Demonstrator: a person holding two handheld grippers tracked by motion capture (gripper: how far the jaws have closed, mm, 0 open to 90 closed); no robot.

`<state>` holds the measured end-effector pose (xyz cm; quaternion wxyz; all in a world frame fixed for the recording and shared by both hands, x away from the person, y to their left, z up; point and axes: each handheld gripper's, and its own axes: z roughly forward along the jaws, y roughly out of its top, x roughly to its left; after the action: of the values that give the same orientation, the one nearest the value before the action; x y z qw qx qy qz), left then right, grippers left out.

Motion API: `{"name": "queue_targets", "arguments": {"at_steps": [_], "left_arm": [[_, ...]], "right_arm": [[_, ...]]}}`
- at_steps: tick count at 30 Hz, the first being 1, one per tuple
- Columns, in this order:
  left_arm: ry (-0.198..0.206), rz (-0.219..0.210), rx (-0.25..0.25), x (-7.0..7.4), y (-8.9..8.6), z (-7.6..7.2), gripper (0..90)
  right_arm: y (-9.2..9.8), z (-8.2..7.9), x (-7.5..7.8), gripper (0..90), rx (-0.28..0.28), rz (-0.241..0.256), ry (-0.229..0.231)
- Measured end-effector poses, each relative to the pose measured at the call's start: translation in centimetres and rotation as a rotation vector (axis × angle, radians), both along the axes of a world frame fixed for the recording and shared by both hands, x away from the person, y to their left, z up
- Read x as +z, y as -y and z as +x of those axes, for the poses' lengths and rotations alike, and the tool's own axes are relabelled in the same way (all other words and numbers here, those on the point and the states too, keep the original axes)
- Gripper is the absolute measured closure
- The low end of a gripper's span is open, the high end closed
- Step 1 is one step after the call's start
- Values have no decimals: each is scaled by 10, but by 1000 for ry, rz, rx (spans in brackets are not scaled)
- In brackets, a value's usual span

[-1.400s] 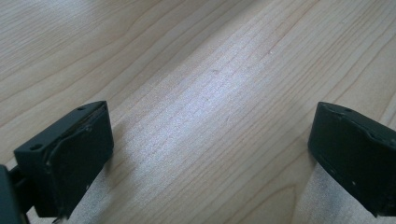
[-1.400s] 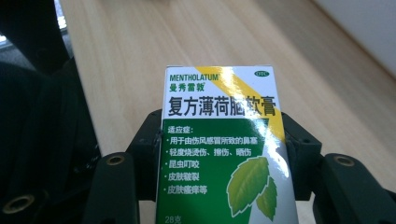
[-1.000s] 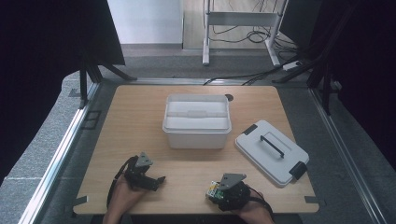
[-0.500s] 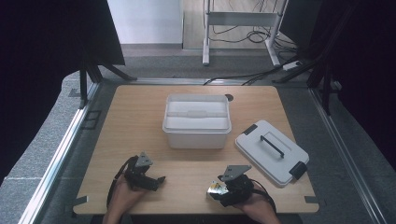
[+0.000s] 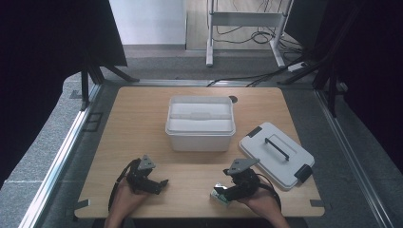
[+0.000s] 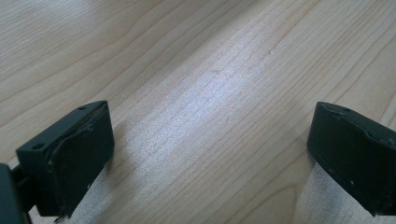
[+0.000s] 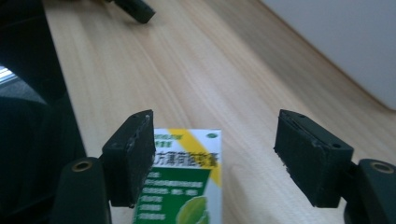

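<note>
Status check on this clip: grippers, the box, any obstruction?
Left gripper open, empty. Right gripper open around green-and-white carton, one jaw touching it. White bin and lid apart from both; nothing blocking.

Desk (image 5: 142,123): pale wood with fine straight grain, smooth, with a soft satin sheen where light falls between the left gripper's (image 6: 210,158) fingers. Fingers (image 6: 74,154): matt black plastic, edges scuffed and slightly rough. Right gripper (image 7: 219,163): the same matt black plastic, with worn pad faces. Carton (image 7: 184,182) beside it: printed card, lightly glossy, in green, yellow and white. Bin (image 5: 200,122) behind the carton: white, smooth, semi-matt plastic. Lid (image 5: 275,154) right of the bin: pale grey smooth plastic with black handle and clips.
</note>
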<state>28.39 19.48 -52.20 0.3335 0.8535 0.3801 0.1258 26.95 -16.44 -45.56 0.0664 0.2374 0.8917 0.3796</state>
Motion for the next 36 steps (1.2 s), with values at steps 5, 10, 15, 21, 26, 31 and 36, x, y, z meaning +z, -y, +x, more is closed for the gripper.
{"name": "queue_targets", "arguments": {"at_steps": [5, 10, 15, 21, 26, 31, 36], "left_arm": [[-1, -1, -11, 0, -1, 1, 0], [-19, -28, -18, 2, -1, 4, 10], [-1, -24, -51, 15, 2, 11, 0], [45, -35, -76, 42, 7, 35, 0], [81, -15, -115, 61, 14, 54, 0], [69, -12, -140, 69, 17, 73, 0], [61, -22, -163, 75, 22, 94, 0]], "right_arm": [[4, 13, 3, 220, -40, -2, 10], [9, 24, 4, 151, -79, -2, 14], [15, 42, 5, 45, -142, 0, 37], [20, 64, 8, 0, -187, 15, 55], [21, 83, 9, 0, -213, 40, 62], [19, 97, 7, 0, -227, 43, 65], [18, 112, 7, 0, -242, 65, 65]]}}
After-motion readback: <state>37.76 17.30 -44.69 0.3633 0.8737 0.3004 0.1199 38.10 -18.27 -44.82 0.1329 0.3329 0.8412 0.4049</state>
